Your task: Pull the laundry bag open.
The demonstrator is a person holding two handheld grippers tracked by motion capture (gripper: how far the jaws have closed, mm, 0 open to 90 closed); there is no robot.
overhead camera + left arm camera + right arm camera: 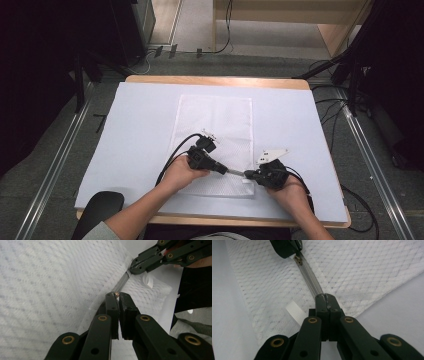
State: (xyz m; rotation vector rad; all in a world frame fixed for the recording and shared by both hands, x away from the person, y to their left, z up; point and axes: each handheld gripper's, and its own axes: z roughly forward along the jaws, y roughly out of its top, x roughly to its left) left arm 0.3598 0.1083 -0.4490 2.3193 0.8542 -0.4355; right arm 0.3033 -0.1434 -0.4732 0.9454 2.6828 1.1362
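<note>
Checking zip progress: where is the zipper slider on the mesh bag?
High view: zipper slider sits on the mesh bag's near edge, pinched in the left claw, just left of the right claw.

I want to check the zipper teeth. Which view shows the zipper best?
The right gripper view: the zipper runs close and sharp. The left gripper view shows a short, blurrier stretch; the high view shows a tiny strip.

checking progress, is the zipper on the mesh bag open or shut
Partly shut at least: closed teeth on the zipper run between the left gripper and right gripper; beyond, cannot tell.

Zipper pull (116, 293) perhaps hidden between claws
</note>
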